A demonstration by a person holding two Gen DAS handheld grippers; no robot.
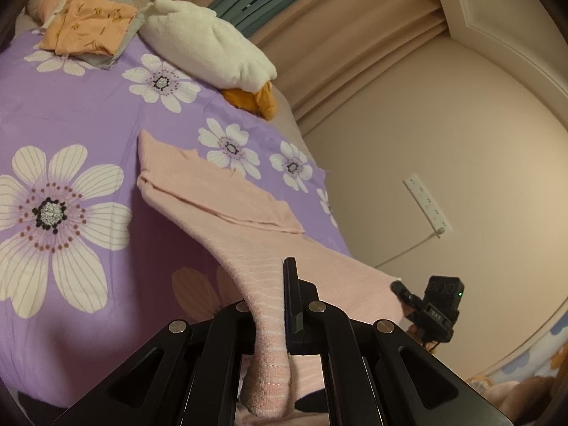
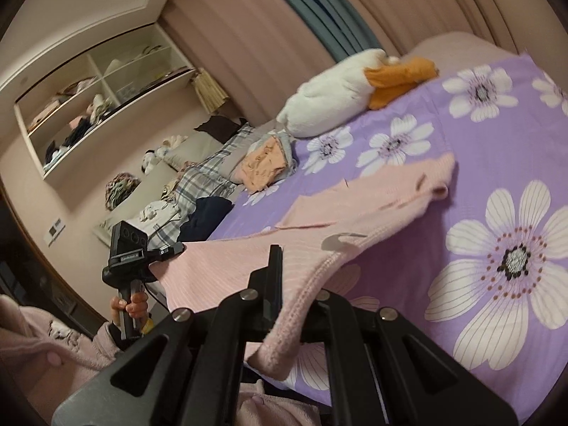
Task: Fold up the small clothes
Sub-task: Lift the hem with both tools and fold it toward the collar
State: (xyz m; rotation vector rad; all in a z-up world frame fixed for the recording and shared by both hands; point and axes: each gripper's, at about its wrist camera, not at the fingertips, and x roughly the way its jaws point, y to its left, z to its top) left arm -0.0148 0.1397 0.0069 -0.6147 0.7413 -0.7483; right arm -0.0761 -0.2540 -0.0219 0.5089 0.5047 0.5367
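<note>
The left tongs (image 1: 284, 305) are clamped on one ribbed edge of the pale pink knitted garment (image 1: 213, 198), and the right tongs (image 2: 284, 284) are clamped on another edge. The garment hangs between them, lifted at the near side, its far part lying on the purple flowered bed cover (image 1: 88, 106). Beyond the garment lie a folded orange printed cloth (image 1: 88, 28) and a white plush toy (image 1: 209, 46).

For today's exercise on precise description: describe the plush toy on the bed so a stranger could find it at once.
Start at the bed with the purple flowered cover. At its far edge, against the beige curtains, lies the plush toy, beside a pile of folded clothes. It alone is puffy and white with an orange end; the clothes lie flat.
</note>
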